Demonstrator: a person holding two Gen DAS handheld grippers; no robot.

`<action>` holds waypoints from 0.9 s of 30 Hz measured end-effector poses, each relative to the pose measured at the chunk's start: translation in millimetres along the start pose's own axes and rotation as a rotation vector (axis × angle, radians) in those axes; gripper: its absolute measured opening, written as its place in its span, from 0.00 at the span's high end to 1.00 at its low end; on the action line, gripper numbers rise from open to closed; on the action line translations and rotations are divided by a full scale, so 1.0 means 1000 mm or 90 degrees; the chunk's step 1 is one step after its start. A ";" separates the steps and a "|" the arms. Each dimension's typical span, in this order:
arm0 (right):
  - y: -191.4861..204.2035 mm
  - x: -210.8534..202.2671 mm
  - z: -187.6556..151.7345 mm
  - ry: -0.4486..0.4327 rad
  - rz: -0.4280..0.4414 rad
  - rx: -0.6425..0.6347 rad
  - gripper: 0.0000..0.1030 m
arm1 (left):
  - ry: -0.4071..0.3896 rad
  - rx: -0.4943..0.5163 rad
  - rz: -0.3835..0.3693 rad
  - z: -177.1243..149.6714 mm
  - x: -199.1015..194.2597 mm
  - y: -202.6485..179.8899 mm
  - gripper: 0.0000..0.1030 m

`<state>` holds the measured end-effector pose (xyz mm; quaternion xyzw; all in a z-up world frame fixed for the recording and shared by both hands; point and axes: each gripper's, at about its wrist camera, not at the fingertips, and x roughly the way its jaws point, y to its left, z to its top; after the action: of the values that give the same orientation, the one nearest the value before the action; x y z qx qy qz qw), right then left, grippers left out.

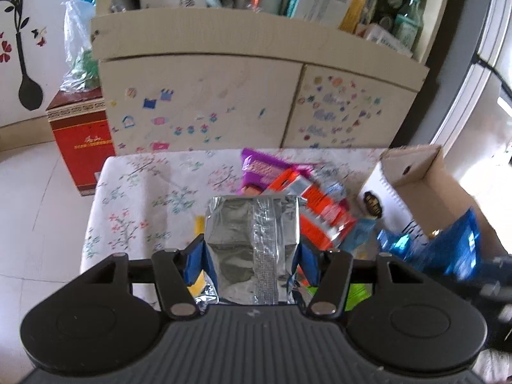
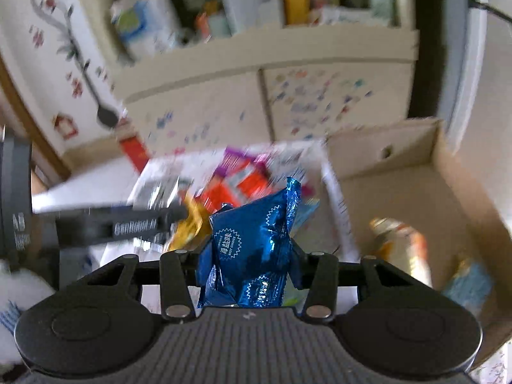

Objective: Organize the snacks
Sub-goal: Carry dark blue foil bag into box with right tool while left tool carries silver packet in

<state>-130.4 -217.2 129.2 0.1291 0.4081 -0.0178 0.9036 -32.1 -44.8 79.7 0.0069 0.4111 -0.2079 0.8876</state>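
My left gripper [image 1: 252, 249] is shut on a silver foil snack packet [image 1: 252, 240], held above the floral-cloth table [image 1: 144, 198]. My right gripper [image 2: 249, 256] is shut on a shiny blue snack packet [image 2: 256, 240], which also shows at the right of the left wrist view [image 1: 448, 249]. Beyond lie a purple packet [image 1: 259, 169] and an orange-red packet [image 1: 320, 211] in a pile. An open cardboard box [image 2: 416, 172] stands at the table's right, with a bottle [image 2: 400, 243] and a light blue packet [image 2: 470, 281] inside. The left gripper [image 2: 128, 220] shows in the right wrist view, which is blurred.
A beige cabinet with stickers on its doors [image 1: 204, 108] stands behind the table, its shelf crowded with boxes and a green bottle [image 1: 411, 16]. A red box [image 1: 80, 140] with a plastic bag on top stands on the floor at the left. A yellow packet [image 2: 188, 224] lies under the left gripper.
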 end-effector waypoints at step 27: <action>-0.125 -0.083 0.005 -0.166 -0.183 0.303 0.48 | -0.026 0.088 -0.255 -0.014 -0.003 -0.157 0.43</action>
<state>-199.6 -344.9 166.7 0.2746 0.2870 -0.2570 0.8810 -103.2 -184.5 97.3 -0.0186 0.3709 -0.4082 0.8340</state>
